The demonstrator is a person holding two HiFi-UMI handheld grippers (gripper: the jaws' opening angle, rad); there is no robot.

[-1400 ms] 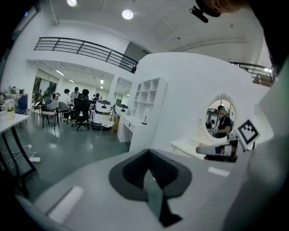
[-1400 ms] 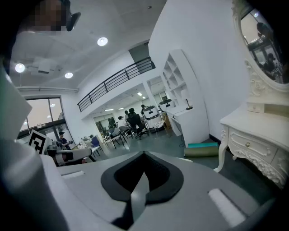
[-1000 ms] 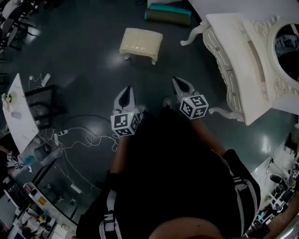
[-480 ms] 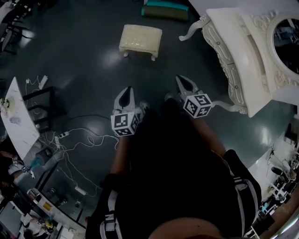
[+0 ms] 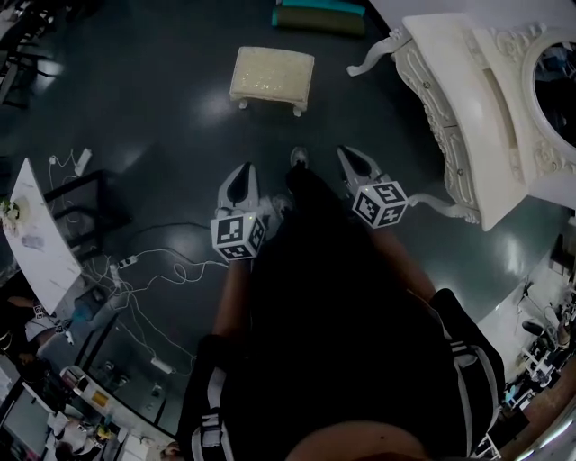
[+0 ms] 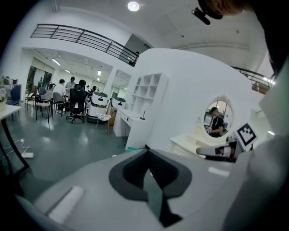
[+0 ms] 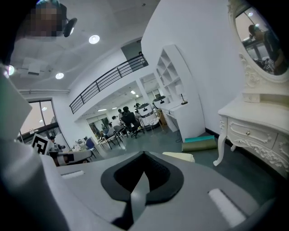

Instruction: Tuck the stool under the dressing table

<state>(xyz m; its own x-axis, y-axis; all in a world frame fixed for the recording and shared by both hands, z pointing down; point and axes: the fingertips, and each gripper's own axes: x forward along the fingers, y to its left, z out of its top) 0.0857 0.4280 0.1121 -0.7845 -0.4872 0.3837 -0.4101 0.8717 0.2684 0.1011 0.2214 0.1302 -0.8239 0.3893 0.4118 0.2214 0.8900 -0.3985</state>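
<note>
Both your left gripper and right gripper have jaws together, holding nothing. The stool stands well ahead, nearer your left gripper, its long side across you. The dressing table stands to its right, apart.

- Floor: dark, smooth and glossy, with pale patches of light shining on it.
- Stool, upper middle: cream seat with a bumpy, faintly shiny cover.
- Dressing table, upper right: white-painted, carved, with a soft satin sheen.
- Mirror, right edge: reflective glass in a carved white frame.
- Left gripper and right gripper: smooth, matt grey plastic shells, with a darker matt inset round the jaws.
- Mats, top edge: rolled, teal and olive, matt.
- Cables, left: white, with a smooth sheath.
</note>
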